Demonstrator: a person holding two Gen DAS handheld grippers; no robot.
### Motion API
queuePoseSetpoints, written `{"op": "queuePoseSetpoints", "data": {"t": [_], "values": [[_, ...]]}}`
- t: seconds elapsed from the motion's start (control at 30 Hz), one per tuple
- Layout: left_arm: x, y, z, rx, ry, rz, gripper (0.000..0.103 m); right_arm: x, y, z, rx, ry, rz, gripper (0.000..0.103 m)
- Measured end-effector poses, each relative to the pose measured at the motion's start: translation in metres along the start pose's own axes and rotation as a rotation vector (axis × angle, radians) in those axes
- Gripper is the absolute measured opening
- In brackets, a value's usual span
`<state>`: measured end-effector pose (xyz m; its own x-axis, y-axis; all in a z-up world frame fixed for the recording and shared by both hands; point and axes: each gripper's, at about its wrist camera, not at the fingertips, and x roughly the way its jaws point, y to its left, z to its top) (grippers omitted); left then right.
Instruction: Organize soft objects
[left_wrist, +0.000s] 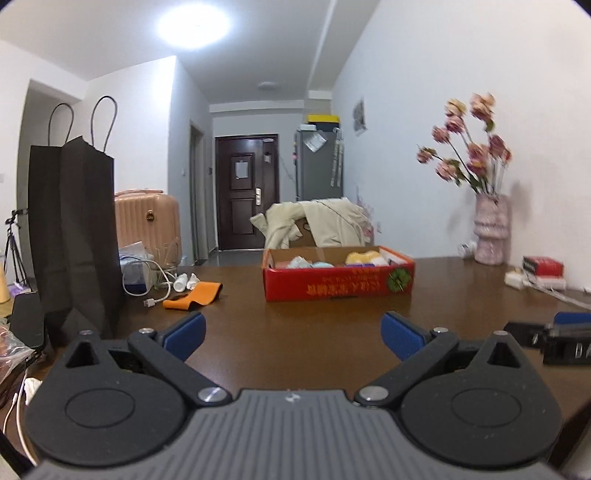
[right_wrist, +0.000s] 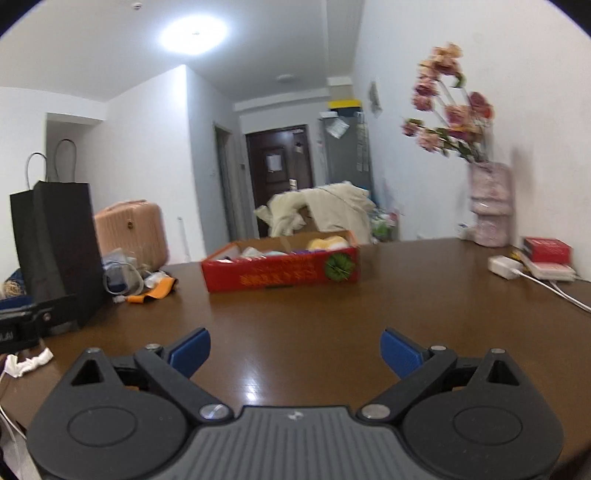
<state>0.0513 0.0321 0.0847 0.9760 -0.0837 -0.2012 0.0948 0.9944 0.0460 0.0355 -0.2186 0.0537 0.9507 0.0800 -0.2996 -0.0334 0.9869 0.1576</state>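
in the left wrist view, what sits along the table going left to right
black paper bag → white cable → orange strap → red box → pink vase → red book

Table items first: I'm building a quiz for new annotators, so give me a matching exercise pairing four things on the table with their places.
Things:
1. black paper bag
2. red cardboard box
3. pink vase
4. orange strap

Places:
A. far right, by the wall, holding flowers
B. flat on the table, just right of the bag and cables
C. middle of the table, open, with soft items inside
D. upright at the left edge

Pairs: 1-D, 2-C, 3-A, 4-B
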Motion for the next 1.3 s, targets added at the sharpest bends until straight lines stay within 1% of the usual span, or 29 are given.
{"op": "queuePoseSetpoints", "data": {"t": [0.07, 0.13, 0.33, 0.5, 1.3], "values": [[-0.005, -0.005, -0.007, 0.011, 0.010, -0.002, 0.103, -0.007, -0.006, -0.004, 0.029, 0.004, -0.014, 0.099], [-0.006, -0.006, -0.011, 0.003, 0.016, 0.007, 0.103, -0.009, -0.008, -0.004, 0.022, 0.000, -0.018, 0.099], [-0.008, -0.006, -0.009, -0.014, -0.011, 0.001, 0.103, -0.008, -0.001, 0.003, -0.024, -0.029, 0.048, 0.101], [-0.008, -0.004, -0.009, -0.025, -0.009, 0.003, 0.103, -0.008, 0.003, 0.004, -0.040, -0.037, 0.072, 0.102], [-0.005, -0.006, -0.009, -0.034, -0.004, 0.001, 0.103, -0.004, 0.006, 0.003, -0.045, -0.023, 0.080, 0.103]]}}
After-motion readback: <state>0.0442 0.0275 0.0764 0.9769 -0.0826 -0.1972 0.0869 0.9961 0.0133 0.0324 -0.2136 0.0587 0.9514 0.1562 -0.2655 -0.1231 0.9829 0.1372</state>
